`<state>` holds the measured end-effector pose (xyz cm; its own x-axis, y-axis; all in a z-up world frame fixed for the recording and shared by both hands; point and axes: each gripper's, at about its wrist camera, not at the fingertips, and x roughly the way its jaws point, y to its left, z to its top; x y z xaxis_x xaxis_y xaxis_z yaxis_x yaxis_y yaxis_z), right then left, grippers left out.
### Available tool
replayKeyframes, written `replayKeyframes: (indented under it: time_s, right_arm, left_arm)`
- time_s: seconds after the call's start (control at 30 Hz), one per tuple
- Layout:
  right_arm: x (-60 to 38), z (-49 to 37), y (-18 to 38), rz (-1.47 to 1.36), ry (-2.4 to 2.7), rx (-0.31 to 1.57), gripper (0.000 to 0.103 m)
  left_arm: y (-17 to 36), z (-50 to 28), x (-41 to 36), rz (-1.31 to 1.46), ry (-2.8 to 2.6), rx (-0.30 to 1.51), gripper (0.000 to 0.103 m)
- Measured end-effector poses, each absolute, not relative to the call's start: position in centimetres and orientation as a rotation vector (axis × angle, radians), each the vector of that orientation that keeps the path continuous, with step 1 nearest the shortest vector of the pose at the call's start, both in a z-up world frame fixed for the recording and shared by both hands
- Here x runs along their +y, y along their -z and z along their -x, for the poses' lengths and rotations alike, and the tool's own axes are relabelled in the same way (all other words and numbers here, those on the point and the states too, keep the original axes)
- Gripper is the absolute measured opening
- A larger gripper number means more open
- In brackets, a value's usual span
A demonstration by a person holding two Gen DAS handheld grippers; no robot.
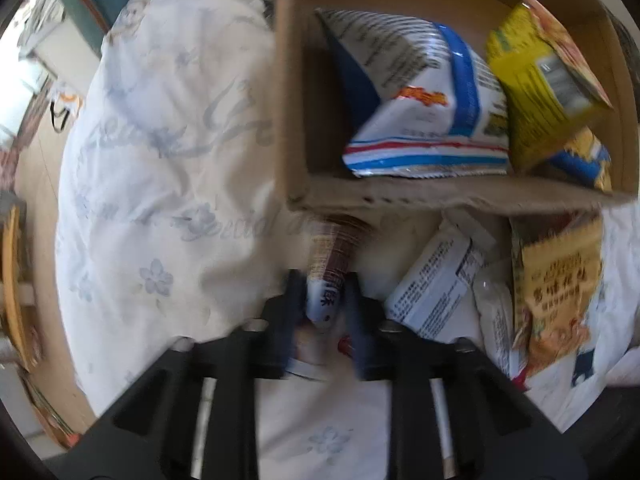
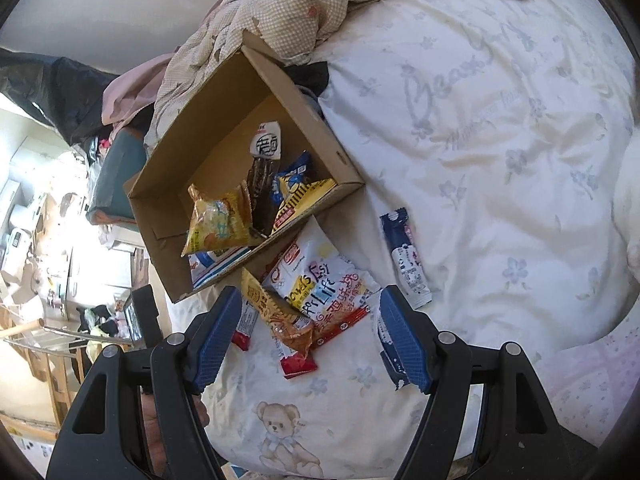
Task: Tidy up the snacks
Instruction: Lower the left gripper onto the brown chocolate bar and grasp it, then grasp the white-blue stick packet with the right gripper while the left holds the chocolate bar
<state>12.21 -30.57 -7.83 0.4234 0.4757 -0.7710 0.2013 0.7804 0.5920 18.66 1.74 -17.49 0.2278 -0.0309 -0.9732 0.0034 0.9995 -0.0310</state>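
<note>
My left gripper (image 1: 322, 296) is shut on a slim white and brown snack packet (image 1: 330, 268), held just in front of the near wall of the cardboard box (image 1: 440, 196). The box holds a white and blue bag (image 1: 424, 96) and a yellow bag (image 1: 540, 88). In the right wrist view the box (image 2: 344, 160) lies on the bed with several snacks in it. My right gripper (image 2: 310, 322) is open above loose snacks: a white "For Life" bag (image 2: 320, 276) and an orange packet (image 2: 280, 312). A dark blue stick packet (image 2: 406, 256) lies apart to the right.
White floral bedding (image 2: 500, 140) covers the bed. A checked quilt (image 2: 288, 8) is heaped behind the box. Beside the box in the left wrist view lie a white packet (image 1: 436, 284) and a yellow packet (image 1: 556, 284). Floor and furniture lie past the bed's left edge (image 2: 48, 240).
</note>
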Motion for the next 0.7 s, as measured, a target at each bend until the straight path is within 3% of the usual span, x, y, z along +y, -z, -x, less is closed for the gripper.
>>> replayKeyframes:
  time_s: [0.4,0.7]
  right_arm:
    - [-30.4,-12.0,7.7,-0.673,-0.173,1.154,0.075]
    - [-28.8,-12.6,12.0,-0.453,-0.029,1.379,0.075]
  left_arm:
    - [10.8,-12.4,2.2,0.130,0.063,1.295,0.013]
    - [6.3,-9.1,2.9,0.131,0.102,1.226,0.013]
